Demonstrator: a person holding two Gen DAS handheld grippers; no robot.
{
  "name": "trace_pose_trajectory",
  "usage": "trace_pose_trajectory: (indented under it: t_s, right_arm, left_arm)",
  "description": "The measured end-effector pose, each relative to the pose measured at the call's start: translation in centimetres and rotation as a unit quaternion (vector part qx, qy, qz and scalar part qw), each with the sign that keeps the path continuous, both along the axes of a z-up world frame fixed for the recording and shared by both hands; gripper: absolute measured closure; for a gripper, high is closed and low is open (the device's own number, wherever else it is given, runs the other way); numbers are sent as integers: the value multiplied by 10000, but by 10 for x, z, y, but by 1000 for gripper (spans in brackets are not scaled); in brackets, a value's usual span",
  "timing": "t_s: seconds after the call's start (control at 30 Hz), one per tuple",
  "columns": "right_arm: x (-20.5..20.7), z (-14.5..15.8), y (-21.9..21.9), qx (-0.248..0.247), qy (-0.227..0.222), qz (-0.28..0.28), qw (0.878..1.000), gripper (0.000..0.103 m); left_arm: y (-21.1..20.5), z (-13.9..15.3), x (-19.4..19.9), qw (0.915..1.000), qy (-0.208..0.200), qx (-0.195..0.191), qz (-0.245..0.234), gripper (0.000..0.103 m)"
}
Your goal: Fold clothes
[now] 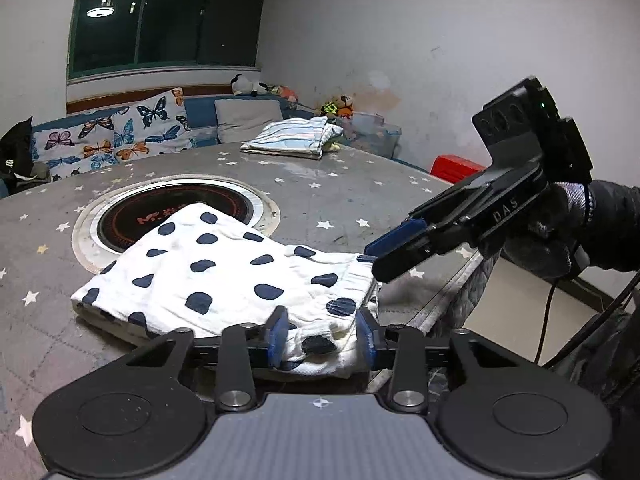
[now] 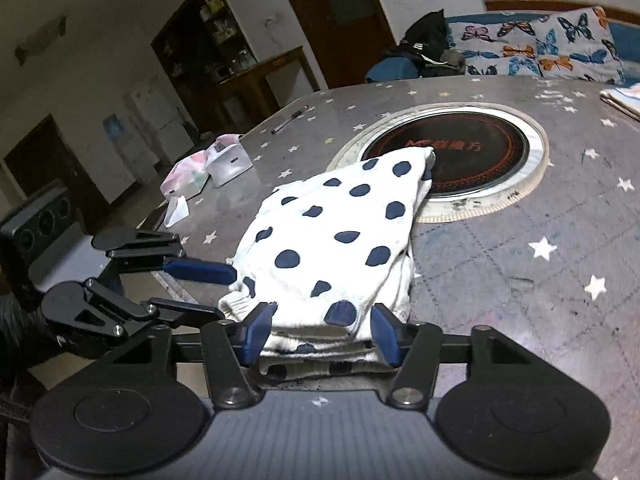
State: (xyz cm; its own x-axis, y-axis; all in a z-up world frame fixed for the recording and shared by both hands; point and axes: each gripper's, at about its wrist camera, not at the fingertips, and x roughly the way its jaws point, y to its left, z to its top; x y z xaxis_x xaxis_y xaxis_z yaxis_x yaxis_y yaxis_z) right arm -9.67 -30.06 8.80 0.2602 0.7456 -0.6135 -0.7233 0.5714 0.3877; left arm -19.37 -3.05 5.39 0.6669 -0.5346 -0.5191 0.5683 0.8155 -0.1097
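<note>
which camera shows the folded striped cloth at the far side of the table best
The left wrist view: the whole striped cloth lies in view, folded on the table. The right wrist view catches only its corner at the frame's edge.

A white garment (image 1: 224, 272) is being shown scattered with navy dots; the table (image 1: 340, 196) is being seen in grey, sprinkled with white stars — and a pillow (image 1: 112, 132) is being displayed with blue and orange butterflies on white.
</note>
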Motion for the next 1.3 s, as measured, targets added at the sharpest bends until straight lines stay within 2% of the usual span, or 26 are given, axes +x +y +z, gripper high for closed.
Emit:
trace_pose_trajectory:
  t_s: [0.17,0.2,0.3,0.4,0.63,0.77,1.0,1.17,1.3]
  right_arm:
    - [5,-3,0,-90,58,-167,9998,69]
    - [6,-4,-1,-101,55,-193,9997,78]
    - [7,-2,-3,-104,-20,-245,9996,92]
    - [7,5,-4,-34,-142,-252,9996,95]
    - [2,27,-11,145,-456,-269,9985,97]
    - [-2,34,-17,170,-540,-259,9981,97]
    - [3,14,-13,-203,-316,-271,9989,92]
    - [12,30,-8,-138,-610,-269,9977,89]
    - [25,32,8,-122,-735,-88,9972,79]
  left_arm:
    - [-3,-2,1,9999,1,114,-5,84]
    - [-3,-1,0,9999,-32,129,26,97]
    - [0,6,0,9999,-81,34,71,98]
    - [1,15,-1,9998,-216,-39,37,99]
    - [6,32,-5,9990,-259,-366,-34,99]
    - [4,27,-6,9989,-102,-424,-169,99]
    - [-2,7,3,9988,348,-272,-201,97]
    - [6,22,1,9996,0,-272,-106,97]
    - [12,29,13,9991,-180,-355,172,97]
